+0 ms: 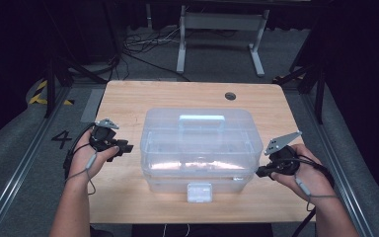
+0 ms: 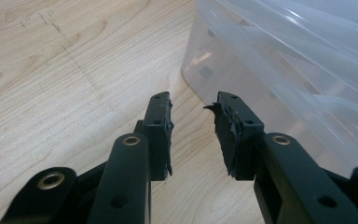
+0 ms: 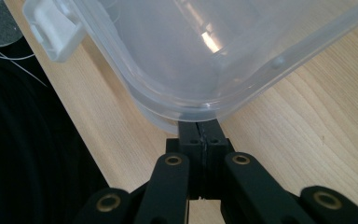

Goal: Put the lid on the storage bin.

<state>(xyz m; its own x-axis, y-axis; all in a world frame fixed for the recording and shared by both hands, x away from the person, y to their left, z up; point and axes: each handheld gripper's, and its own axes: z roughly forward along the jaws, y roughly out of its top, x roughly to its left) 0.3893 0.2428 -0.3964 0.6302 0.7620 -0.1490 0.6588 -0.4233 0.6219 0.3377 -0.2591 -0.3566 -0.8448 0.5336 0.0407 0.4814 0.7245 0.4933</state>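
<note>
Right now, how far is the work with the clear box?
Done: nothing visibly; the clear box sits lidded, its front latch down. In hand: the right gripper, jaws together, noses under the lid's rim; the left gripper waits open beside the box. Left: unlatching and opening, probably.

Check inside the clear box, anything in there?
Through the clear box walls nothing shows inside, just glare and the table beneath. The white latch and handle hide small patches.
</note>
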